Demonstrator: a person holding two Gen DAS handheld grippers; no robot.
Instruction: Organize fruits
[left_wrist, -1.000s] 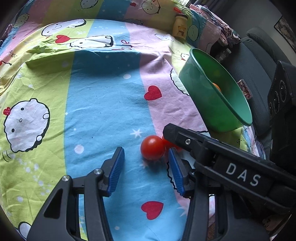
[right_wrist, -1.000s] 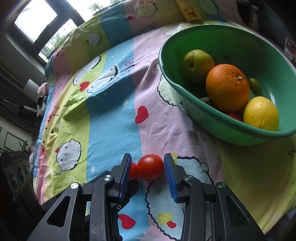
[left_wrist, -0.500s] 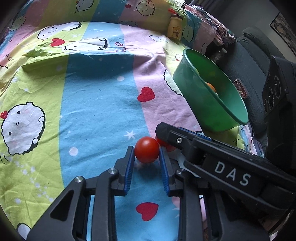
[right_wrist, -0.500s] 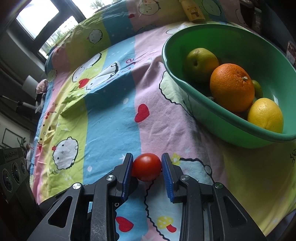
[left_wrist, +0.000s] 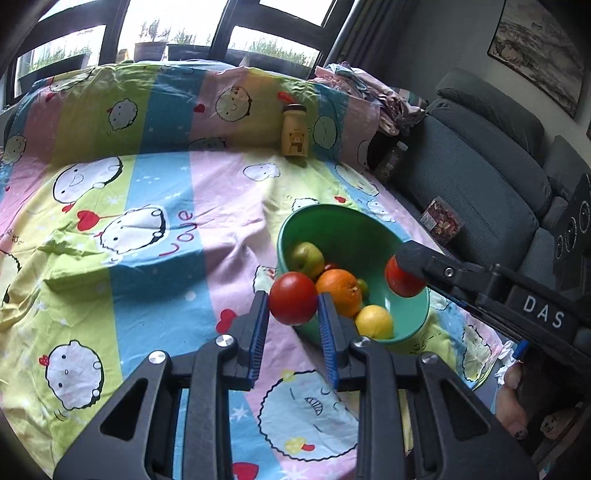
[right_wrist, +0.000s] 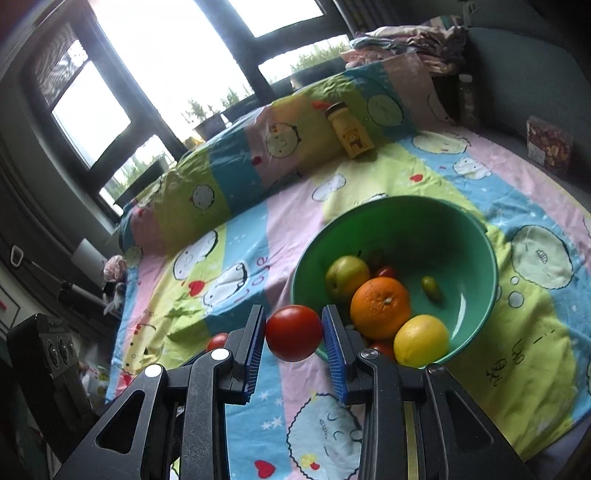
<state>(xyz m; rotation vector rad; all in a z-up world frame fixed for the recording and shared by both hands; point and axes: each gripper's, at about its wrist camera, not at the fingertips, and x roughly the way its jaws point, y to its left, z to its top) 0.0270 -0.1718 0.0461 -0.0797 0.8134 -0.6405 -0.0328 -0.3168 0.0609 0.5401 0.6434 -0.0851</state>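
Note:
Two red tomatoes are up off the striped cartoon bedsheet (left_wrist: 155, 206). My left gripper (left_wrist: 291, 304) is shut on one tomato (left_wrist: 293, 302), its blue pads pressing both sides, just in front of the green bowl (left_wrist: 332, 214). My right gripper (right_wrist: 293, 326) is shut on the other tomato (right_wrist: 293, 332), near the bowl's (right_wrist: 491, 258) front left rim. The left wrist view shows that tomato (left_wrist: 402, 282) over the bowl's right edge. In the bowl lie a green apple (right_wrist: 345, 277), an orange (right_wrist: 380, 308), a lemon (right_wrist: 421, 339) and small fruits.
A yellow bear bottle (left_wrist: 294, 134) stands at the back of the bed against the raised bedding. A grey sofa (left_wrist: 480, 177) runs along the right, with a snack packet (left_wrist: 443, 221) on it. Windows are behind the bed.
Both grippers closed on their tomatoes and lifted them off the sheet. Both views rose and now look over the bowl's rim at the fruit inside.

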